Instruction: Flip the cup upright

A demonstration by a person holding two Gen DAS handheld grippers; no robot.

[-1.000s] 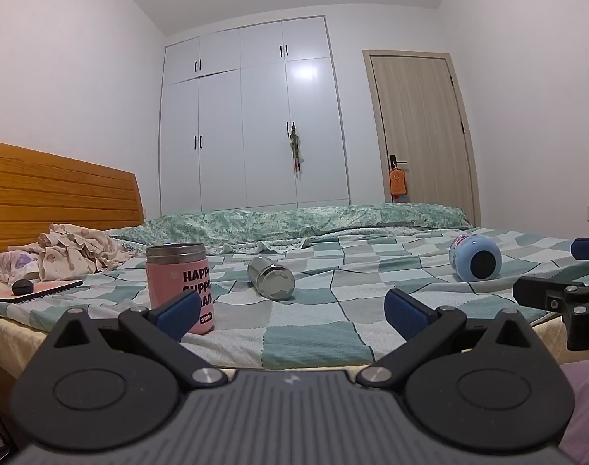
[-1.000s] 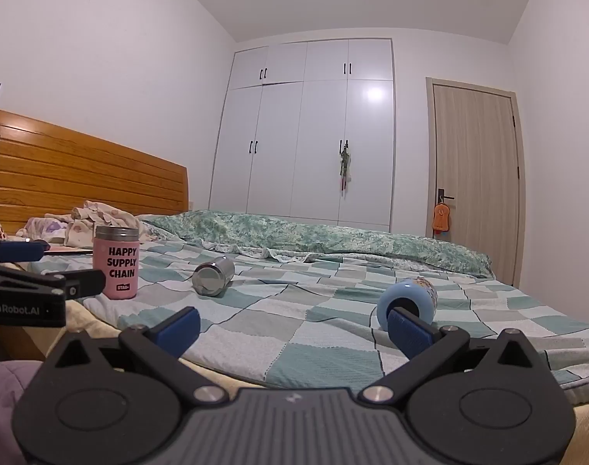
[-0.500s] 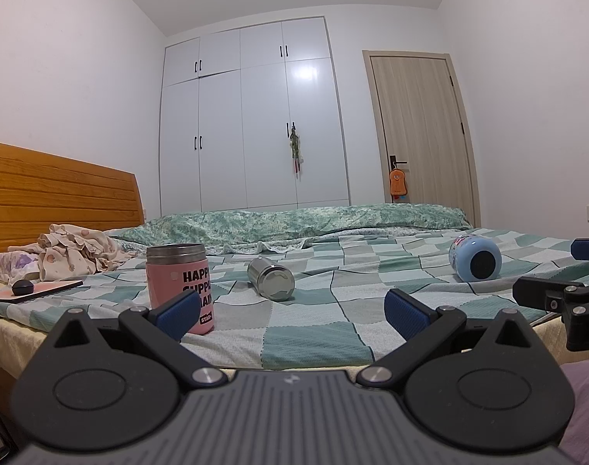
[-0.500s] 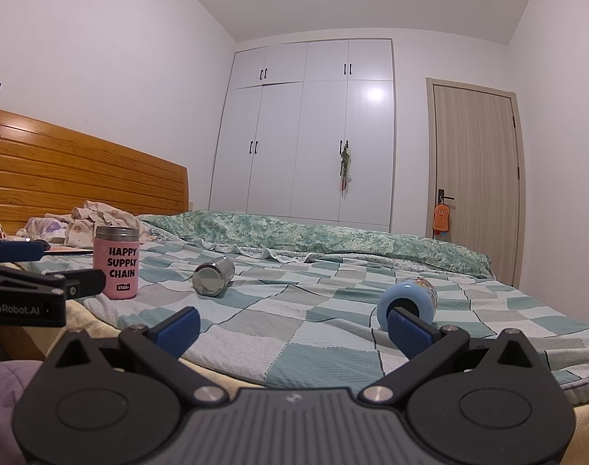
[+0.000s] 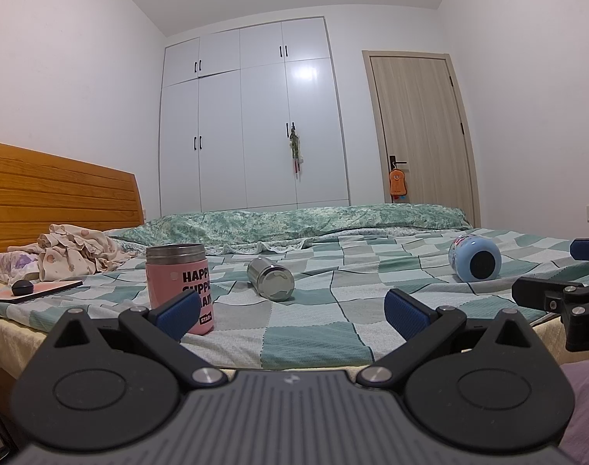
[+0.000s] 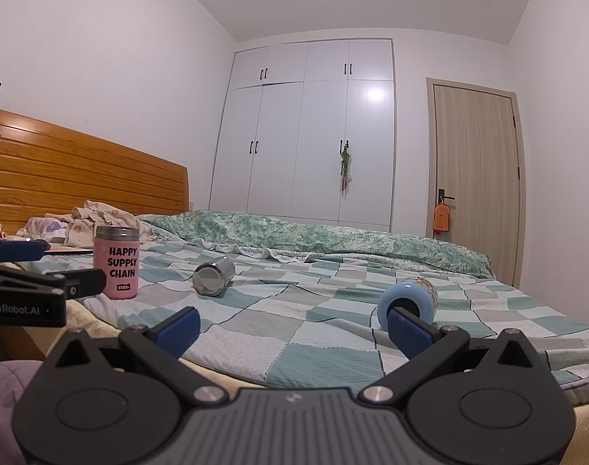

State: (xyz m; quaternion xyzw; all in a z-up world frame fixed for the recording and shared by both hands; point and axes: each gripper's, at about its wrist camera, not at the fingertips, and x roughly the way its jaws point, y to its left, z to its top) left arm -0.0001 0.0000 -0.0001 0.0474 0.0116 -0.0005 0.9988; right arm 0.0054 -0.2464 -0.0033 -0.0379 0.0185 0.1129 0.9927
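Note:
A steel cup lies on its side in the middle of the checked bedspread. A light blue cup lies on its side to the right. A pink cup marked "HAPPY SUPPLY CHAIN" stands upright at the left. My left gripper is open and empty at the bed's near edge, in front of the pink cup. My right gripper is open and empty, its right finger in front of the blue cup.
Crumpled clothes and a flat tablet with a black ball lie by the wooden headboard. A folded green quilt runs along the far side. White wardrobes and a door stand behind.

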